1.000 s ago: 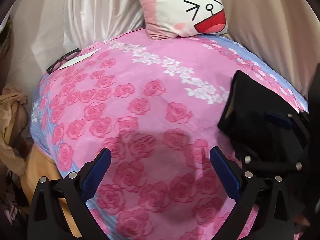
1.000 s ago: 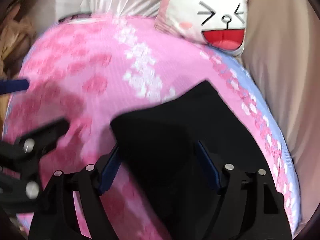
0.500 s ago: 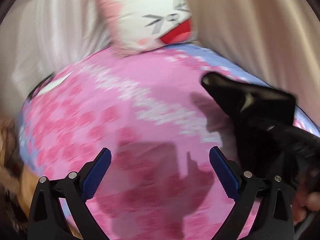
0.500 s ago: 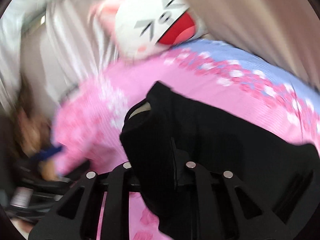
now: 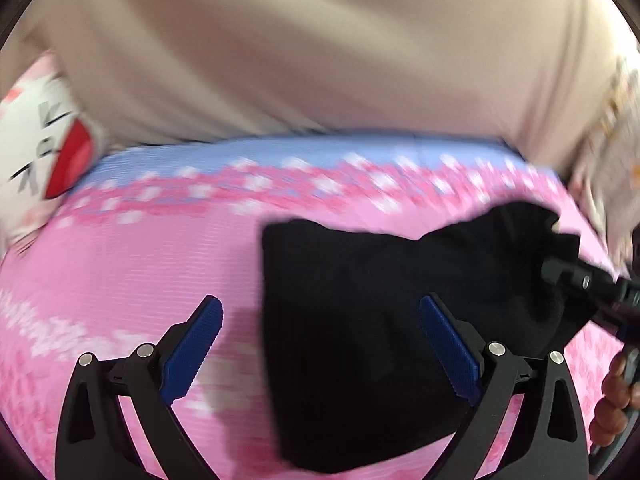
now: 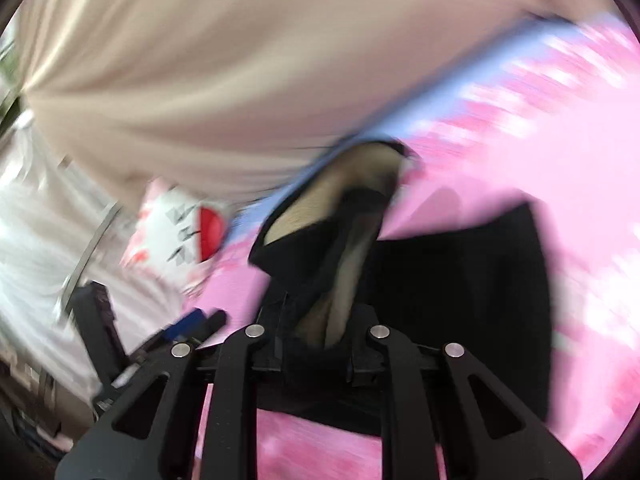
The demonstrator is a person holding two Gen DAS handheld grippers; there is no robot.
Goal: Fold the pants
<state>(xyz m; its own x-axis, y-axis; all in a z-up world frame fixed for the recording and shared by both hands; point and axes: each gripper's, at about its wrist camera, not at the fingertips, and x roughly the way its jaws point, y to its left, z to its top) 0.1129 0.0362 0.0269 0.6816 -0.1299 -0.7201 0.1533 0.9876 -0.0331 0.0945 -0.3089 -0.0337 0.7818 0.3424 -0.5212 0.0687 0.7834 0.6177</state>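
The black pants are bunched up over the pink flowered bedspread. My right gripper is shut on a fold of the pants, whose pale lining shows just above the jaws. In the left wrist view that right gripper pinches the pants' upper right corner, with a hand behind it. My left gripper is open, its blue pads wide apart; the pants' left edge lies between them, untouched. The left gripper also shows low on the left of the right wrist view.
A white and pink cartoon pillow lies at the bed's far left. A beige curtain hangs behind the bed. Blurred pale fabric sits at the right edge. The pillow and white drapes appear left in the right wrist view.
The right gripper closed on the pants and carried them across the bed. Both views swung right, so the pillow shifted to the left. The left gripper stayed open and now straddles the pants' edge.
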